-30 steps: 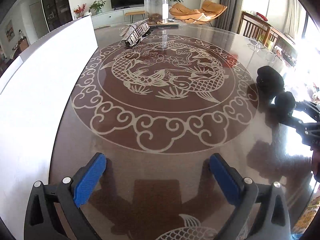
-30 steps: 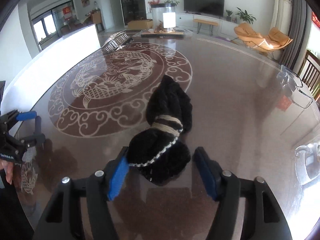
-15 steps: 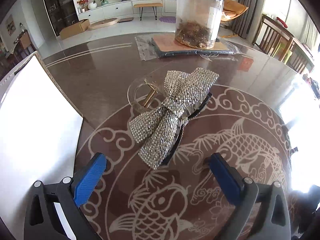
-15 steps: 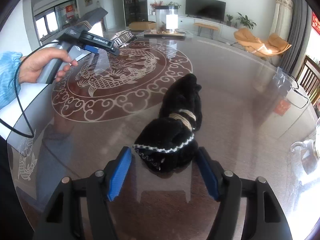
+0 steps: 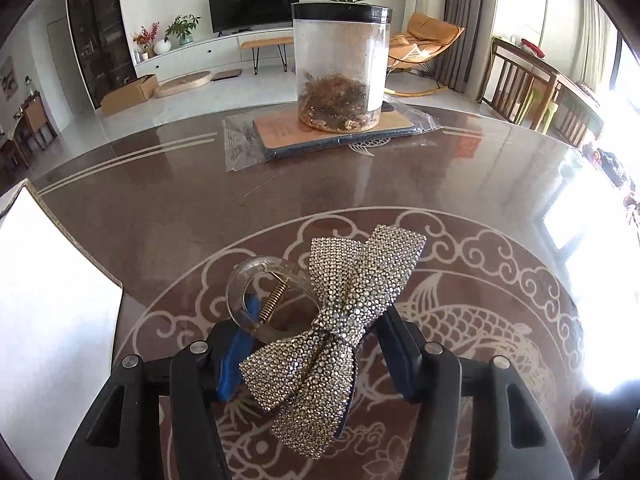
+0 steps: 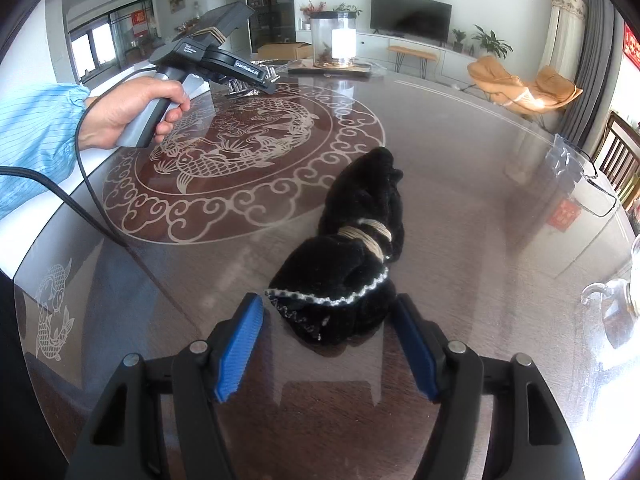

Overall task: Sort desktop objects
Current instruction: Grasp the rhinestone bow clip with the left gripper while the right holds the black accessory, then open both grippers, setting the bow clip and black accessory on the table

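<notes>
A rhinestone bow hair clip [image 5: 340, 316] with a clear claw [image 5: 256, 292] sits between the fingers of my left gripper [image 5: 316, 356], which has closed in on it. The left gripper also shows in the right wrist view [image 6: 224, 68], held in a hand over the far side of the table. A black fuzzy hair bow [image 6: 352, 256] with a pale cord at its middle lies on the glass table. My right gripper [image 6: 332, 344] is open, its blue pads either side of the bow's near end, apart from it.
A clear jar with a black lid [image 5: 340, 64] stands on a bagged notebook [image 5: 320, 132] at the table's far edge. A white board [image 5: 44, 300] lies at the left. Glasses in a clear bag [image 6: 576, 172] and a glass teapot [image 6: 612, 308] are at the right.
My left gripper has travelled across the table to the rhinestone bow clip and closed around it. My right gripper has crept slightly closer to the black bow and stays open.
</notes>
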`<state>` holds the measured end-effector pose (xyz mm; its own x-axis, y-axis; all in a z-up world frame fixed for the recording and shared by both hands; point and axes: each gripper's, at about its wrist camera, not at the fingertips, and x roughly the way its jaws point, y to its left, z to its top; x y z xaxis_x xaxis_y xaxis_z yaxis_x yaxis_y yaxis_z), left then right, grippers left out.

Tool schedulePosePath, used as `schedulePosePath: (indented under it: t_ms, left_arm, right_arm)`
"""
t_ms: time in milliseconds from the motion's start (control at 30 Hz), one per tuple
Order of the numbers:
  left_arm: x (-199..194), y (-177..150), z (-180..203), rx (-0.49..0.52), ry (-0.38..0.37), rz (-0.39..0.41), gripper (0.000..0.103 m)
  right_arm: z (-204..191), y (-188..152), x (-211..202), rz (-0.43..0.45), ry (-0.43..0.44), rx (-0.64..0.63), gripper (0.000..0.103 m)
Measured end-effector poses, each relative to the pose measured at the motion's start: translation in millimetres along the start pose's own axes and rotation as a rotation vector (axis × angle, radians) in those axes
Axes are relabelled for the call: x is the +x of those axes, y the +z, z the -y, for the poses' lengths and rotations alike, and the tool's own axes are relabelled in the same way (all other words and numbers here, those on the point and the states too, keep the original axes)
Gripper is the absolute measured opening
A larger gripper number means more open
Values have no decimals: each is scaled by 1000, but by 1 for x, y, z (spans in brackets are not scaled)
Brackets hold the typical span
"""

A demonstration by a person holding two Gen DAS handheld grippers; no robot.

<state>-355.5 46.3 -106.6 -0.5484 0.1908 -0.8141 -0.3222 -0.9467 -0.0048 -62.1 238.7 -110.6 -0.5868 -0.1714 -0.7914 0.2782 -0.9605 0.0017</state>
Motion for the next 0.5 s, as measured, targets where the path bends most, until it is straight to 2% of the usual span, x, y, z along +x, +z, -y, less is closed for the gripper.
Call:
schedulePosePath:
  t_ms: [100,200,333,500]
  left_arm:
    - [-32,-43,14,1,11,6,58]
    - [-76,-109,29,-40,35,21,58]
    - [-125,-176,49,-91,71,26,58]
    - [-159,-225,67,-136,79,33,58]
  right_arm:
    - [0,0,0,0,-1,0,68]
    - [0,0,0,0,-1,0,68]
    - [0,1,0,0,-1,-1,68]
    - [-6,0,-1,4,1,-32,68]
